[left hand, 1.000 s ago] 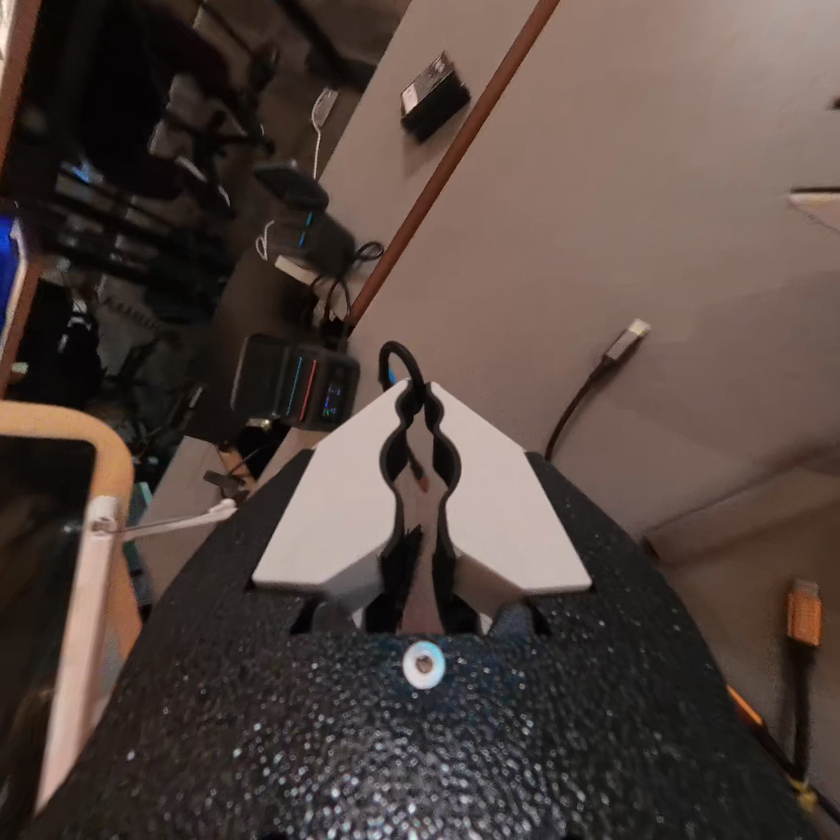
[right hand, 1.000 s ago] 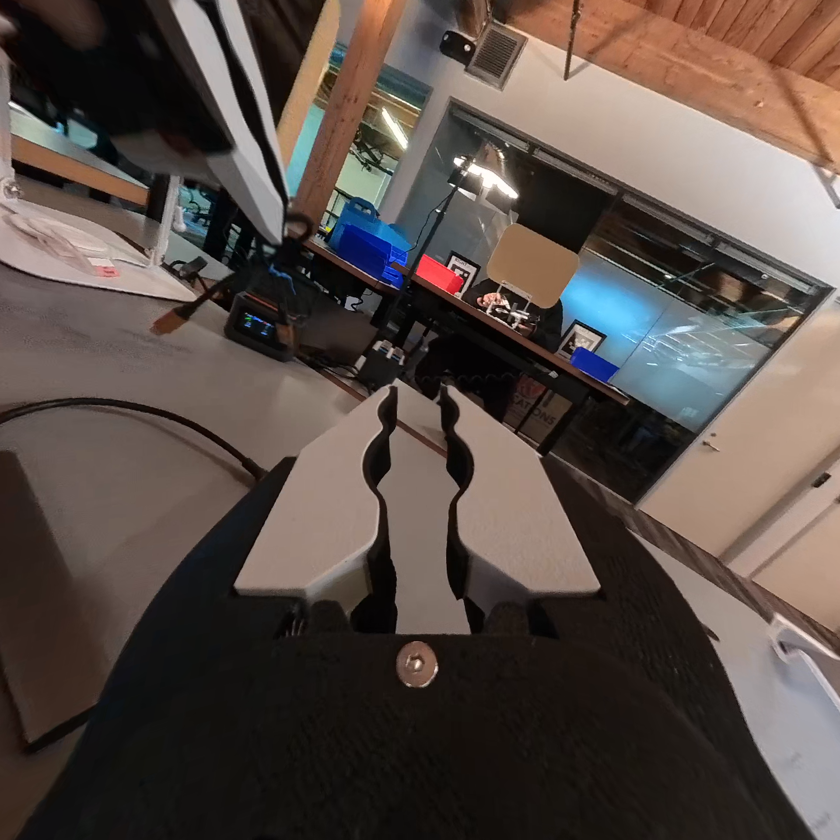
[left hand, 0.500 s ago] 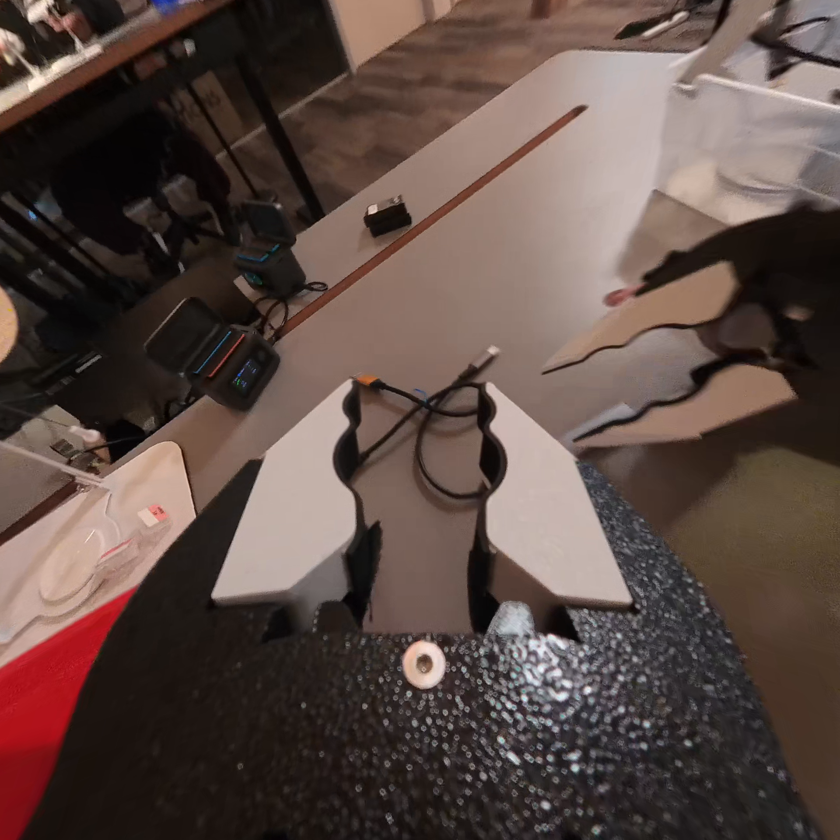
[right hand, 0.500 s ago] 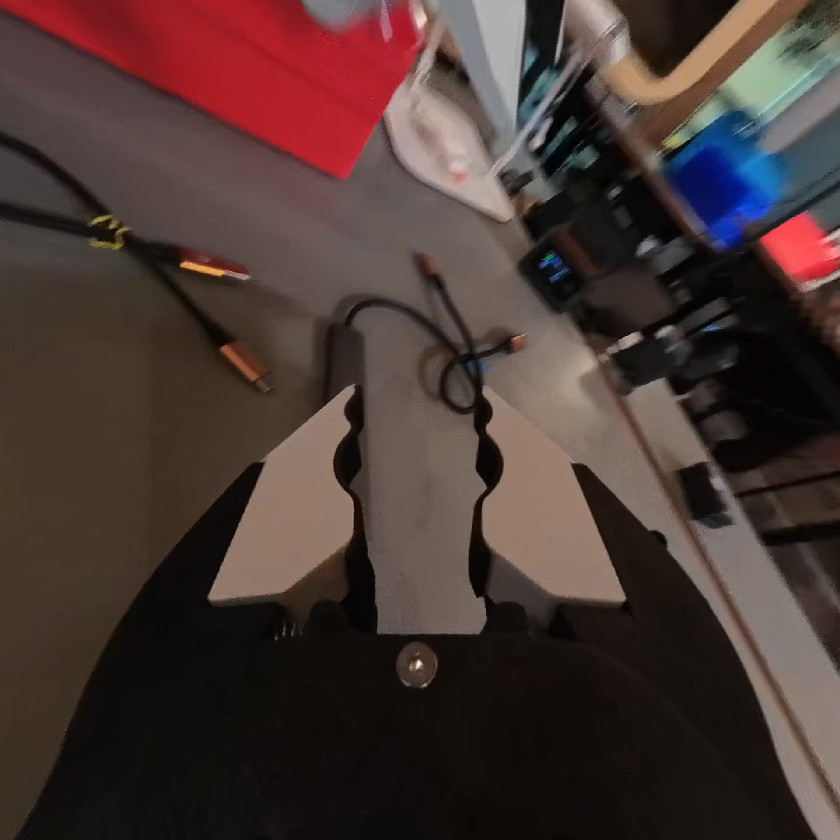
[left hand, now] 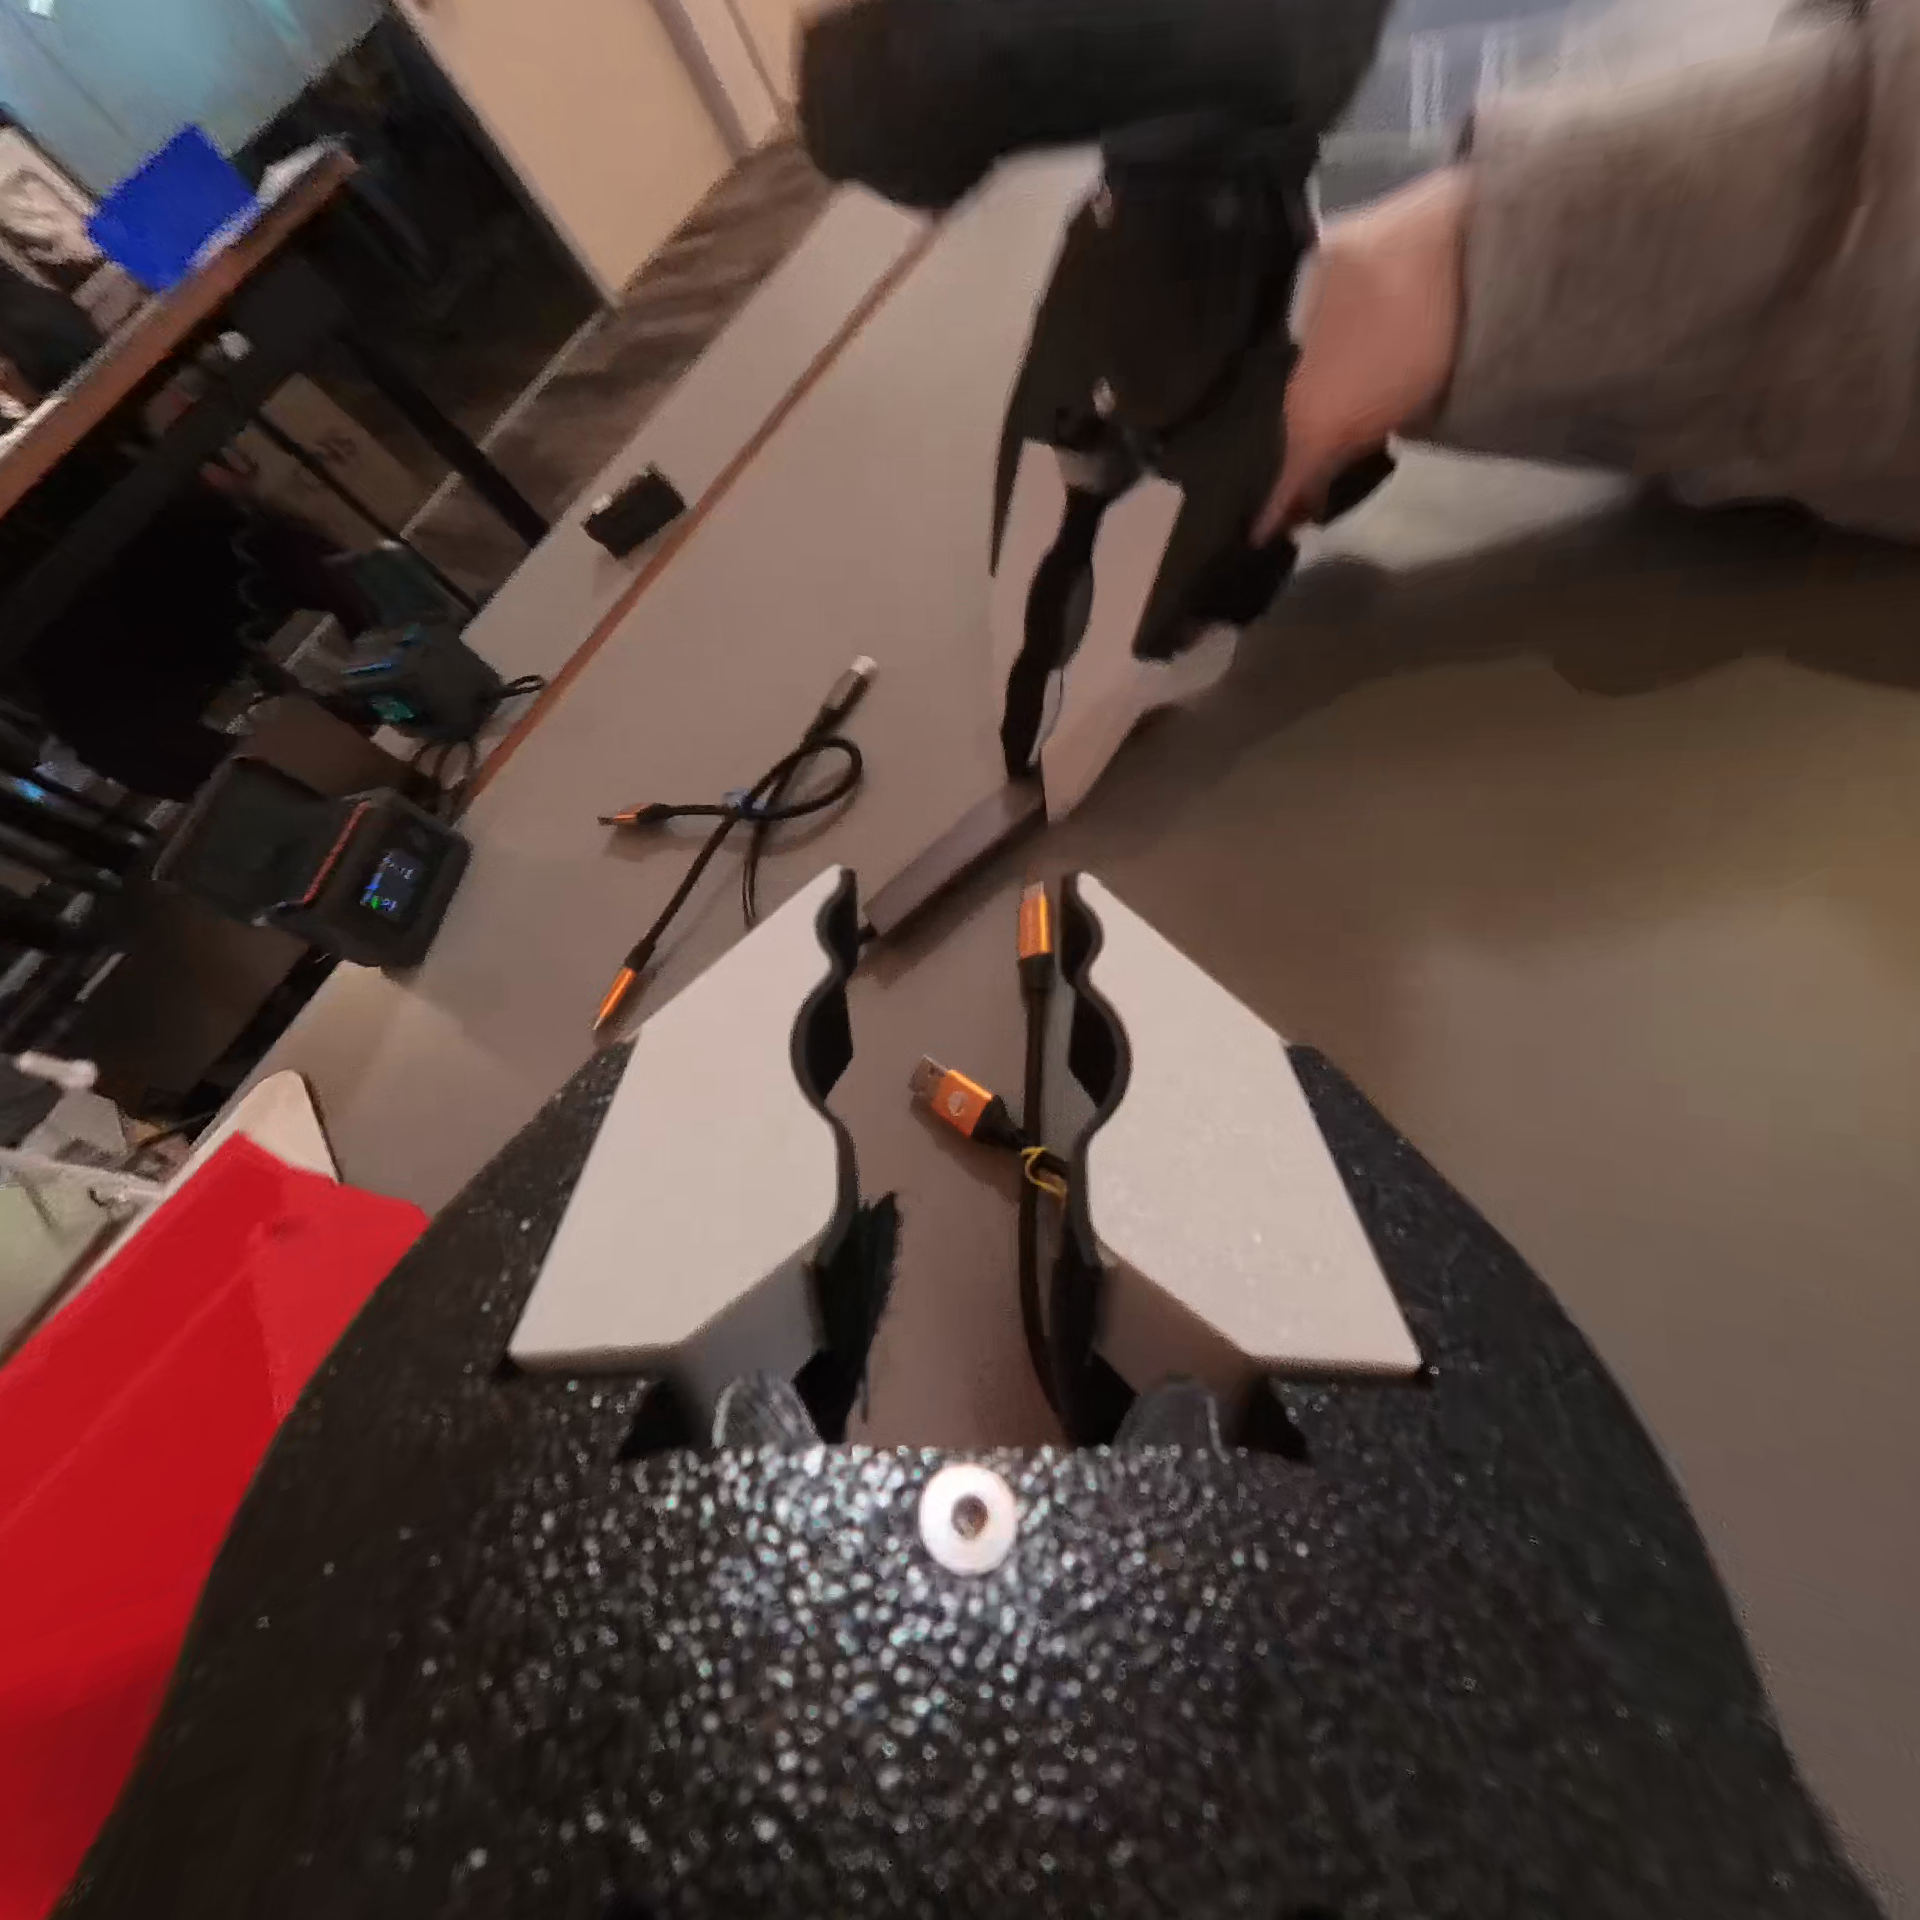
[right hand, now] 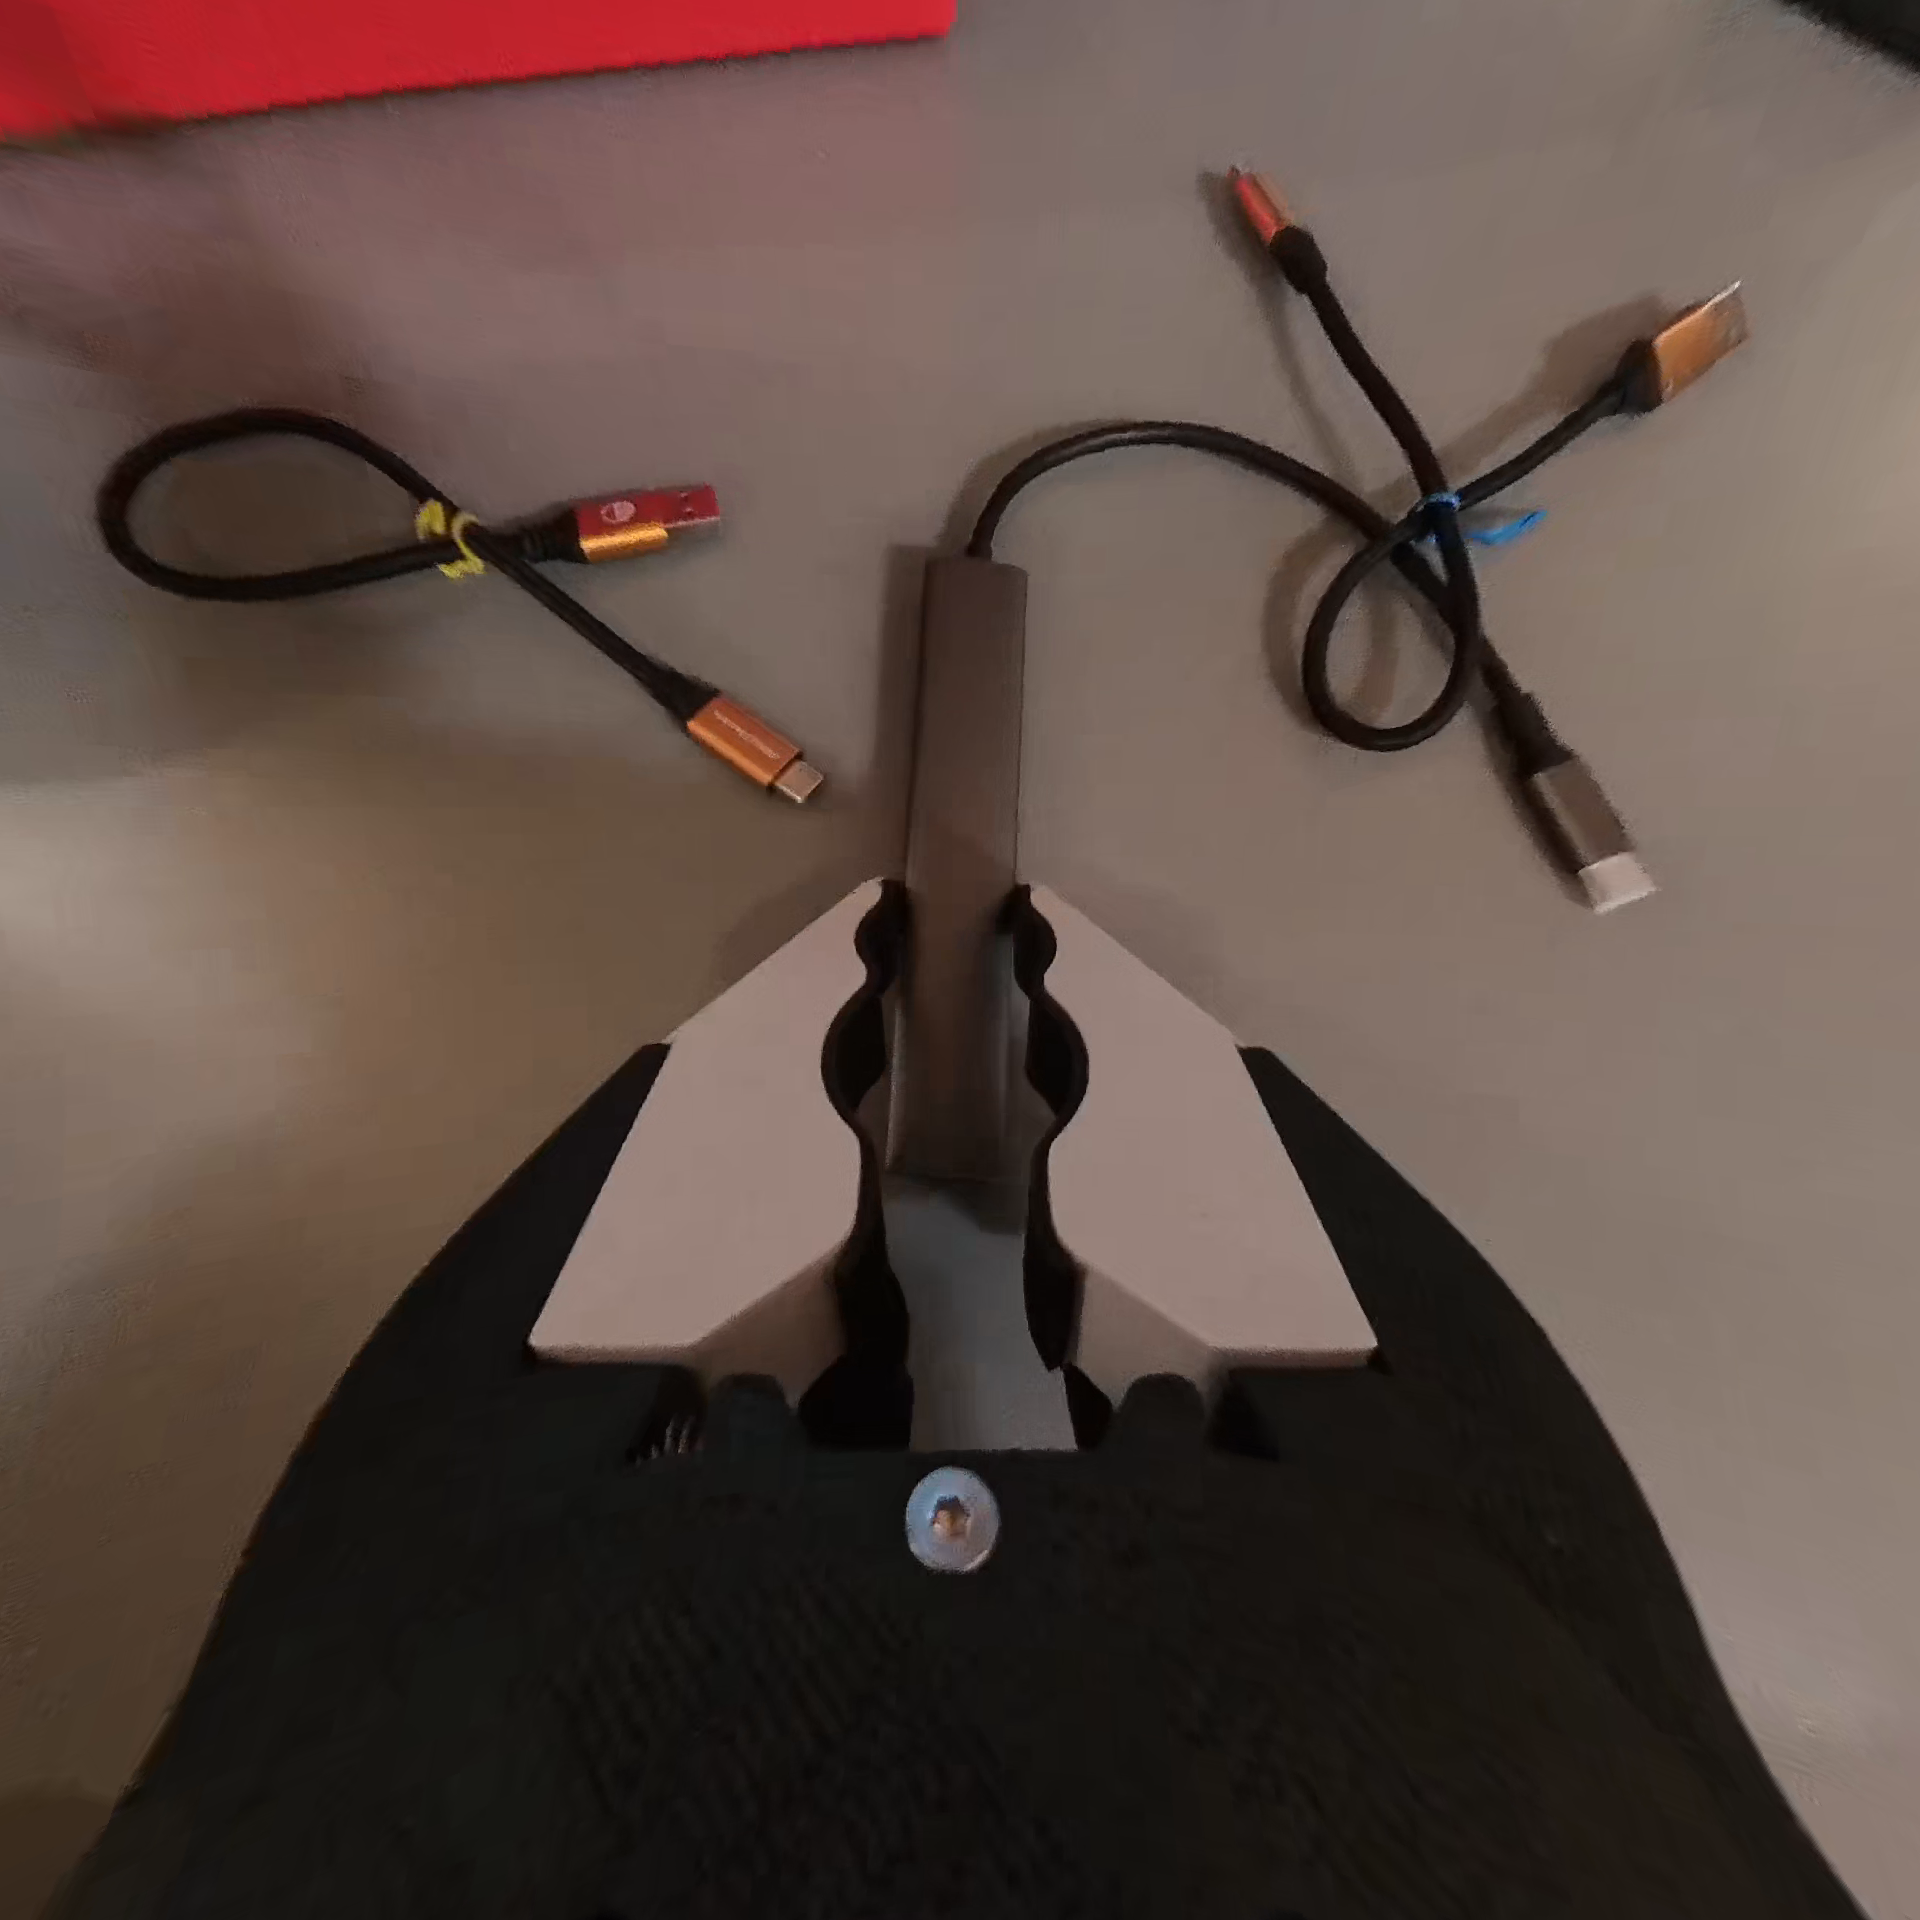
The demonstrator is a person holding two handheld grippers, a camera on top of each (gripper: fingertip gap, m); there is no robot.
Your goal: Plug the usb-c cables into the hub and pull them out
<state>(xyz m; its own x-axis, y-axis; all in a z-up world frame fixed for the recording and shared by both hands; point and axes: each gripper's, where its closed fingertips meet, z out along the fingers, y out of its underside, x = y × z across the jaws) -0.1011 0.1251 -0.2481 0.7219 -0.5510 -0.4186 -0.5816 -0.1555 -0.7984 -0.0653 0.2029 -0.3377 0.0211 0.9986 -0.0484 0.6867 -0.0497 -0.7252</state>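
A dark grey hub [right hand: 961, 727] lies on the grey table, and its lead ends in a silver plug [right hand: 1579, 831]. My right gripper [right hand: 954, 902] stands over the hub's near end with its jaws closed against both sides. A yellow-tied cable with an orange USB-C plug [right hand: 748, 743] lies left of the hub. A blue-tied cable [right hand: 1439, 514] lies to the right. My left gripper [left hand: 961, 904] is open and empty, above the yellow-tied cable's orange plug [left hand: 1034, 925]. The hub [left hand: 966, 847] is just beyond it, with the right gripper [left hand: 1039, 748] on it.
A red object [left hand: 156, 1455] lies at the near left, and it also shows in the right wrist view [right hand: 416, 52]. A black device with a small screen [left hand: 343, 873] and a small black box [left hand: 634, 509] sit farther left. A hand and grey sleeve [left hand: 1662, 260] reach in from the right. Tip to tip, the grippers are about 12 centimetres apart.
My left gripper let go of a black cable, opened and swung down toward the hub. My right gripper dropped from facing the room, opened wide, then closed around the hub.
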